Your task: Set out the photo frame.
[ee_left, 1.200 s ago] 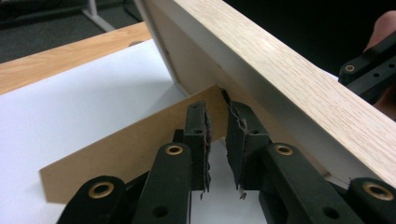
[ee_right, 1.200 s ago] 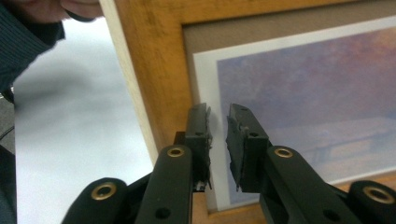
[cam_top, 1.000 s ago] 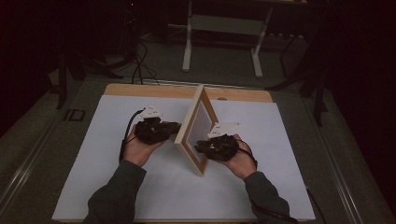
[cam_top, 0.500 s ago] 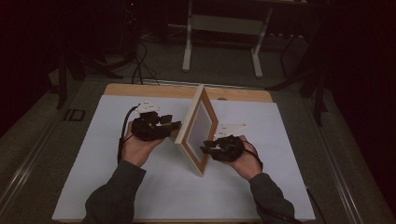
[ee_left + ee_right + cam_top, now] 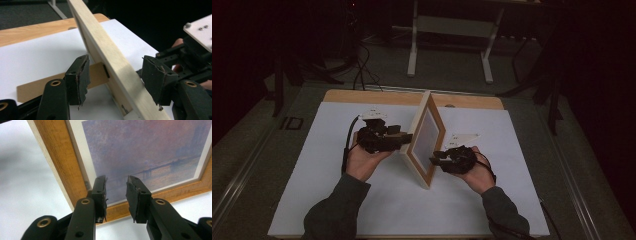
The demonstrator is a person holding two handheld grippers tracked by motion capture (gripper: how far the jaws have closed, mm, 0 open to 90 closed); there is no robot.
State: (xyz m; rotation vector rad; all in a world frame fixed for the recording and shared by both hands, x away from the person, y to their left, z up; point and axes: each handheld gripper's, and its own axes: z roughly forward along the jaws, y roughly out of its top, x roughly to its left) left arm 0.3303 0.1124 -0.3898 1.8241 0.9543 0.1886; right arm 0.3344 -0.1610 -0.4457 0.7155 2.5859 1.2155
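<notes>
Standing on edge near the middle of the white sheet (image 5: pixel 462 210) is a wooden picture frame (image 5: pixel 428 137), tilted so its glazed front faces the person's right and its back faces the left gripper (image 5: pixel 404 140). In the left gripper view the frame's pale side edge (image 5: pixel 112 60) runs diagonally btwn the two black jaws, w/ a gap on both sides — the pads don't press on it, and the jaws have just been opening wide, so that tong is released. Behind the edge, a brown cardboard easel strut (image 5: pixel 50 83) sticks out from the frame's back and lies over the white sheet. The right gripper (image 5: pixel 434 160) sits just beside the frame's front, low down, jaws pointing at the glass; in the right gripper view its fingertips (image 5: pixel 101 187) stand apart w/ nothing pinched btwn them, close to the print (image 5: pixel 150 147) — a hazy purple-pink scene w/ a faint bridge line, set in a white mat and an oak-coloured surround. They have just been easing open a bit too; released, holding nothing. Whether the tips touch the glass I can't tell. The sheet covers a wooden tabletop (image 5: pixel 362 96), whose bare strip shows at the far edge. Only readable mark: "ID" (image 5: pixel 291 123) on the dark floor mat left of the table. No legible writing on frame or print.
</notes>
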